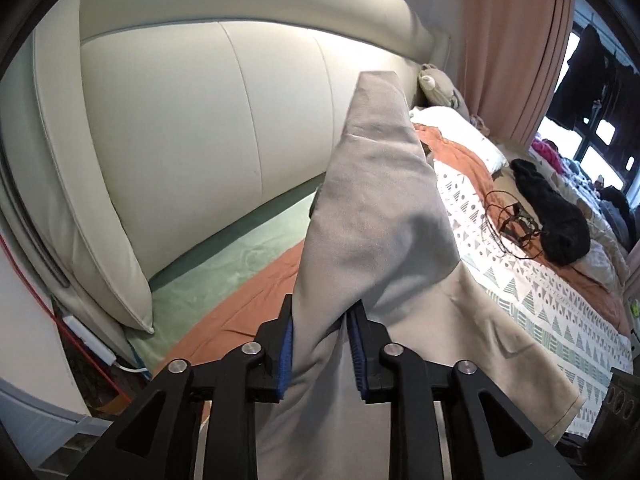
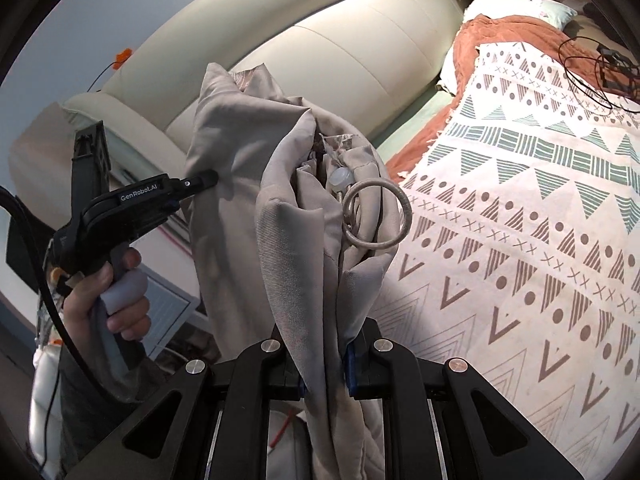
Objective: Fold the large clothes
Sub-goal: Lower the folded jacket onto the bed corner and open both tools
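- The left hand-held black gripper (image 1: 320, 344) is pinching a fold of the large grey-beige woven cloth (image 1: 372, 216) between its blue pads (image 1: 285, 354); the cloth is standing up past the jaws and draping off to the right, down toward the bed.
- The right hand-held black gripper (image 2: 324, 364) is clamping a thicker bunched edge of the same cloth (image 2: 240, 184), the part carrying a pale grey fabric-wrapped ring (image 2: 376, 216); the cloth is being held in the air above the white bedspread with triangle patterns (image 2: 520, 240).
- To do this step well, I'd say both grips should be kept firm while the two held edges are drawn apart and level; that ought to take out the slack before laying it flat on the bedspread.
- The ring and bunched pleats are looking bulky; tucking them inward may be keeping the fold neat.
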### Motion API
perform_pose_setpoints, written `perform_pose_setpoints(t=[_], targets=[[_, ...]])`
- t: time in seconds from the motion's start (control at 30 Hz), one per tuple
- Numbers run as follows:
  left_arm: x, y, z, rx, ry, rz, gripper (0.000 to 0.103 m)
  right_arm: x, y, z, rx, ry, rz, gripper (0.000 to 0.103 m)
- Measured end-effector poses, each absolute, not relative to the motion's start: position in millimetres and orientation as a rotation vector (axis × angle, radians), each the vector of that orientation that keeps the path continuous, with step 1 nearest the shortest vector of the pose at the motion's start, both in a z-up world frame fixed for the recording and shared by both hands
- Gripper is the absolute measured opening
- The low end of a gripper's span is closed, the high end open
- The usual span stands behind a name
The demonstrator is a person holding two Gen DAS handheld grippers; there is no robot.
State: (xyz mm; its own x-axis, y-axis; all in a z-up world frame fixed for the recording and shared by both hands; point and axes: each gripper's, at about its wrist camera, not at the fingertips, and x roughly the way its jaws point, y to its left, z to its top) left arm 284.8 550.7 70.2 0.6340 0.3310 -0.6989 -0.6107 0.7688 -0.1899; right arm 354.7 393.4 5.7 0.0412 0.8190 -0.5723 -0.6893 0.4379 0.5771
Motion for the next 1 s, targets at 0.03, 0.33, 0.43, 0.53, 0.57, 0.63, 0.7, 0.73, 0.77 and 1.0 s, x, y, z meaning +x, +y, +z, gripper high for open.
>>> perform_pose_setpoints(t=[0.03,0.33,0.43,0.53,0.57,0.63,0.7,0.73,0.77,1.0], targets=[[286.4,551.4,66.3,-0.439,0.688,0.582,0.033,365.0,393.9,-2.3,0.158,1.009,1.156,0.015],[255.7,544.0,1.2,-0.434,0.756,0.615,0.047,442.6,402.6,-126.9,0.084,1.212,0.956,0.014],[239.2,539.4,-15.0,-0.450,0.767,0.632,0.047,449.4,389.6,-150.5,0.148,1.253,0.965,0.014],[225.0,535.8,-30.8,-0.484,0.776,0.641,0.047,449.0,387.7,-146.8,0.158,1.243,0.979,0.014],[221.3,533.8,-34.5,-0.494,0.781,0.641,0.047,448.4,390.2,-143.5,0.141,1.233,0.978,0.014],[216.1,528.7,-41.3,-0.505,0.792,0.646,0.047,450.3,394.7,-136.1,0.115,1.205,0.974,0.013],[209.8,525.6,-50.1,-0.513,0.804,0.656,0.047,454.5,394.0,-133.0,0.123,1.182,0.965,0.013],[206.6,524.2,-53.5,-0.521,0.808,0.657,0.047,456.4,392.3,-133.0,0.120,1.172,0.954,0.013],[203.7,522.4,-56.4,-0.529,0.809,0.655,0.047,458.7,389.3,-135.3,0.117,1.168,0.939,0.013],[185.9,511.3,-74.1,-0.569,0.826,0.627,0.048,456.6,369.7,-162.9,0.128,1.238,0.857,0.021]])
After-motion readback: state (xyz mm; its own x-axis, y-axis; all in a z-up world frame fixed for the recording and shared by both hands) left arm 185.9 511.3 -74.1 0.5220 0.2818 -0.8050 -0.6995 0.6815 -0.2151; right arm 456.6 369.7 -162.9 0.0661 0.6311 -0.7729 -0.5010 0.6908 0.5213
